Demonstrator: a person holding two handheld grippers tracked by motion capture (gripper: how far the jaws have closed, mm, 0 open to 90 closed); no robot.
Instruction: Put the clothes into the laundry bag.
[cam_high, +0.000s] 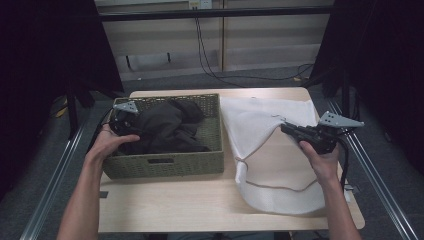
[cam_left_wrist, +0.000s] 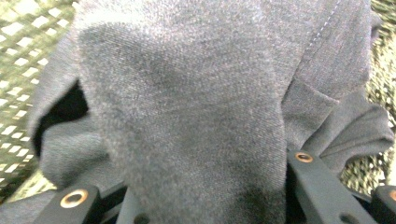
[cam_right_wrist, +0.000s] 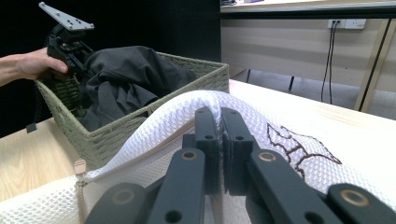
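Dark clothing (cam_high: 167, 127) lies heaped in the woven basket (cam_high: 165, 165) on the left half of the table (cam_high: 200, 205), its folds rising above the rim. It looks soft and limp, light enough for one grip, and will sag and trail wherever it is not supported; a thick bunched fold near the top of the heap is the place to take it, not a thin hem that could slip out. The left gripper (cam_high: 122, 122) is at the basket's left end, and in the left gripper view grey fabric (cam_left_wrist: 187, 116) sits between its jaws, which seem to be clamping a fold, though the pads are buried in cloth. To the right, the white mesh bag (cam_high: 270, 150) lies flat beside the basket. The right gripper (cam_right_wrist: 219, 135) has its jaws pressed together on a raised pinch of the mesh.
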